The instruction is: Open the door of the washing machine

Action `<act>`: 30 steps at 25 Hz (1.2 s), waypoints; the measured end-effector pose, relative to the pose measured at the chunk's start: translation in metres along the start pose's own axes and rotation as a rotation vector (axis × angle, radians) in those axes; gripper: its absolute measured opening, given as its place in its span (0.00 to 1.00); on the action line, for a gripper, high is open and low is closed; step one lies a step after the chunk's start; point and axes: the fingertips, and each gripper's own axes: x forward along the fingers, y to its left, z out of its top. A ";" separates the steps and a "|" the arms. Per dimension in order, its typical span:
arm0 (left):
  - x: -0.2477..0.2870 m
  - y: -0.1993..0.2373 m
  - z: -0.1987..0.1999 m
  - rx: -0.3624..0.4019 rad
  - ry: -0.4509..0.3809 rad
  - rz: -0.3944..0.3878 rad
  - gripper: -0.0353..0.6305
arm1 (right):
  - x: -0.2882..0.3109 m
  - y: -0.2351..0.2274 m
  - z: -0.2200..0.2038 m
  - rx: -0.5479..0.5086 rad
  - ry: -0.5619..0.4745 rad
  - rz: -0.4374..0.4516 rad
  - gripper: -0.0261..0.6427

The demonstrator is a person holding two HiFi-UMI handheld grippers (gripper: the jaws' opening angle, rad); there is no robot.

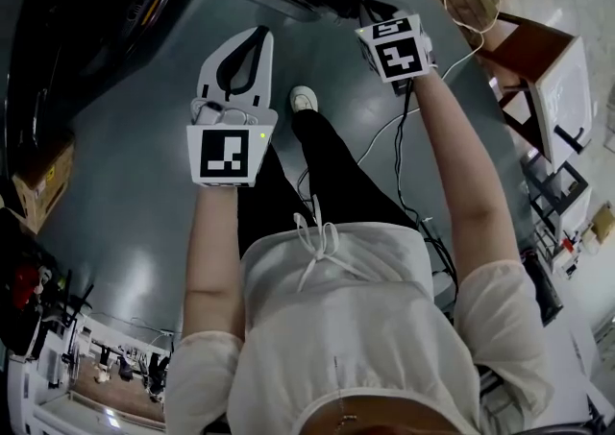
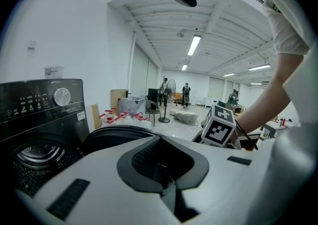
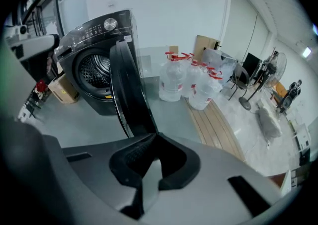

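Right gripper view showed the door (image 3: pixel 128 87) of the washing machine (image 3: pixel 87 33) already swung wide, its near edge just beyond the right gripper's (image 3: pixel 155 137) clenched, empty jaws, so the opening looked done, with only backing away left, while the left gripper (image 2: pixel 160 138) was clenched on nothing too.

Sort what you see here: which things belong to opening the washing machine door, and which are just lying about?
Job: washing machine; its door, already swung open; right gripper.
Lying about: water bottles; cardboard box; standing fan; wooden boards.
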 end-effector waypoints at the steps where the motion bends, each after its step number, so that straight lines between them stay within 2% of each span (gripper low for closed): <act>1: -0.003 -0.002 0.004 0.001 -0.006 0.003 0.09 | -0.006 0.001 0.002 -0.012 -0.009 -0.009 0.05; 7: -0.032 -0.003 0.026 -0.003 -0.036 0.034 0.09 | -0.042 0.020 0.026 -0.058 -0.059 0.024 0.05; 11: -0.065 0.009 0.043 -0.006 -0.068 0.101 0.09 | -0.070 0.042 0.059 -0.106 -0.126 0.034 0.05; 21: -0.190 0.068 0.057 -0.078 -0.136 0.331 0.09 | -0.126 0.160 0.156 -0.217 -0.346 0.146 0.05; 25: -0.251 0.088 0.068 -0.087 -0.155 0.439 0.09 | -0.158 0.214 0.198 -0.275 -0.425 0.220 0.05; 30: -0.317 0.106 0.067 -0.100 -0.171 0.548 0.09 | -0.208 0.282 0.229 -0.314 -0.524 0.321 0.05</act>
